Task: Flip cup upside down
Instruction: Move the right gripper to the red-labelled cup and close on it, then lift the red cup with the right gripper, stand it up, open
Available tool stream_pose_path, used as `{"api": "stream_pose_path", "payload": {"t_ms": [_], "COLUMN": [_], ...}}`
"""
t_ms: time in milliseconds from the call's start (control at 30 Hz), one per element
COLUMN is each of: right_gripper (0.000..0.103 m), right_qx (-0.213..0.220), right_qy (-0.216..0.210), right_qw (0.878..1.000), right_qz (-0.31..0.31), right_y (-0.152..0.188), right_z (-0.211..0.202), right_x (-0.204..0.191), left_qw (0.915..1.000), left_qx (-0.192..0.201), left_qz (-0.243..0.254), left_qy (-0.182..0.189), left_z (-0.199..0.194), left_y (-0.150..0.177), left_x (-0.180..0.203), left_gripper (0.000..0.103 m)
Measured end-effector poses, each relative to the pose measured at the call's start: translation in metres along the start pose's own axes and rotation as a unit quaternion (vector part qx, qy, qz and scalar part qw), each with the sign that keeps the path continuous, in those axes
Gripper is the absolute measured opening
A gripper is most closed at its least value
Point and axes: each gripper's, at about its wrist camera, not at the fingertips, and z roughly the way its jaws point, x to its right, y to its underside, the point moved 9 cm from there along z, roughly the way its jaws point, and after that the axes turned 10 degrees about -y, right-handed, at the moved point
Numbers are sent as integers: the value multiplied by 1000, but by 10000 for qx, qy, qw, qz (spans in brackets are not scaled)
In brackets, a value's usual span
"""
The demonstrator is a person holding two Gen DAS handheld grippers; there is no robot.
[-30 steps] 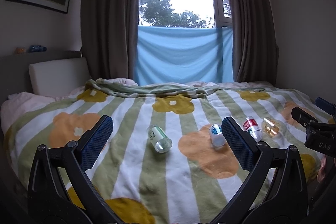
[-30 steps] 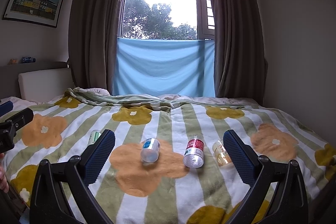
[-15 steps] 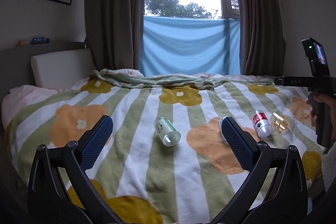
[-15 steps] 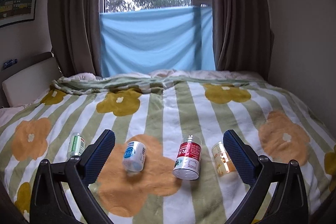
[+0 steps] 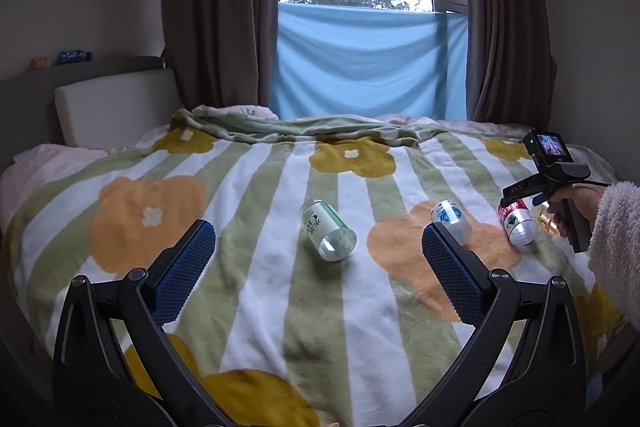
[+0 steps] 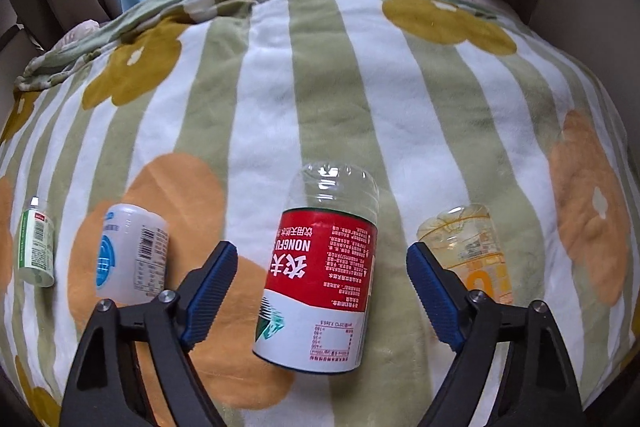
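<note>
The approach step is in hand: the right tool [image 6: 322,283], spread wide and empty, frames the red-labelled clear plastic cup [image 6: 320,279] lying on its side on the striped flowered blanket [image 6: 320,87], seemingly untouched, so next it should clench and upend it, while the left tool [image 5: 318,259] hangs released.

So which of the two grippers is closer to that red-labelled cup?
Right. The right gripper has its open fingers either side of the red-labelled cup, which lies on the blanket. The left gripper hangs back, facing the green-labelled cup.

Neighbour cups [image 6: 134,255] [image 6: 474,255] flanking red-label cup [image 6: 324,279]
</note>
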Motion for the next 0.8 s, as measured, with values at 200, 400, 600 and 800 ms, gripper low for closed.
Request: {"api": "stream_pose_path", "payload": {"t_ms": [200,400,600,800], "right_gripper": [66,60,60,60], "right_qx": [-264,-170,142,400], "right_qy": [-109,-266,-493,-834], "right_qw": [9992,9981,9984,9950], "right_qz": [286,530,257,-387], "right_y": [1,0,2,31], "right_z": [24,24,-10,-61], "right_x": [10,12,-7,-49], "left_qw": [10000,10000,10000,9999], "left_qx": [-29,-18,14,70], "left_qz": [-23,-31,-76,-137], "left_qy": [4,-39,-35,13], "left_z": [4,6,1,-11], "left_y": [1,2,2,0], "left_x": [-1,-6,-11,-20], "left_gripper": [103,103,103,103]}}
